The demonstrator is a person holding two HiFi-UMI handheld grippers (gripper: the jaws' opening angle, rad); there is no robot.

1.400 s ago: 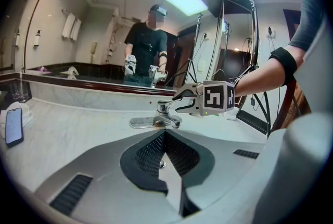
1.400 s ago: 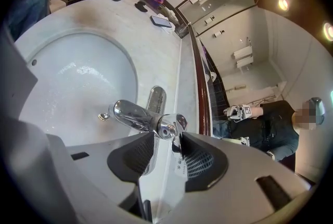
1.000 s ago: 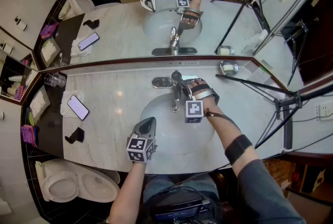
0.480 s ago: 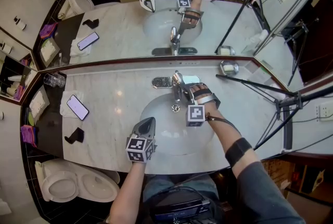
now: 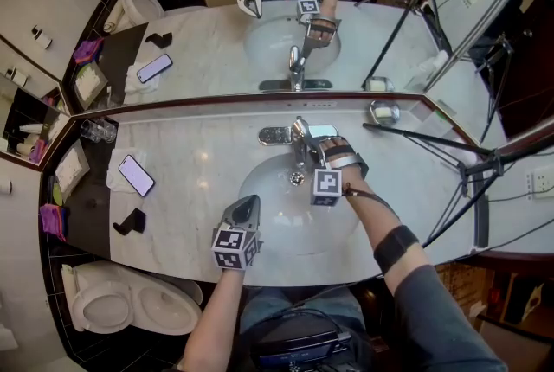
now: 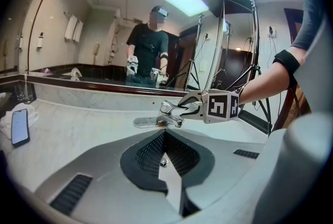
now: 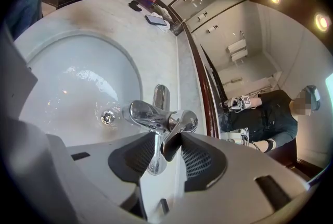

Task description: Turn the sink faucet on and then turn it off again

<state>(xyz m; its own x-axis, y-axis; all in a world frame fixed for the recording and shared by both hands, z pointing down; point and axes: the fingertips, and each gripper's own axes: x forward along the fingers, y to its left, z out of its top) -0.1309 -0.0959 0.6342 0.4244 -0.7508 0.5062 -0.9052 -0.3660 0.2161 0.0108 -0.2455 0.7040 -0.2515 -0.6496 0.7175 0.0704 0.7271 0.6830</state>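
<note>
Right gripper view puts the faucet handle (image 7: 179, 128) straight between my right gripper's (image 7: 166, 137) two pads. The chrome lever runs down into the gap and the pads look pressed against its sides, though glare on the metal leaves me a little unsure of the contact on the left pad. Those jaws have just been closing, and they now stand partly apart with the lever filling the space. The spout (image 7: 141, 112) reaches out over the wet sink basin (image 7: 62, 77) toward the drain (image 7: 107, 116); I can't make out a running stream.

From the head view, the faucet (image 5: 299, 141) stands at the back edge of the basin, against the mirror, with the right gripper (image 5: 312, 145) on it from the right. My left gripper (image 5: 246, 202) hangs over the near part of the basin, well apart from the faucet. In its own view its pad tips meet and nothing is held between them. A phone (image 5: 136, 176) lies on the marble counter (image 5: 199, 154) off to the left.
</note>
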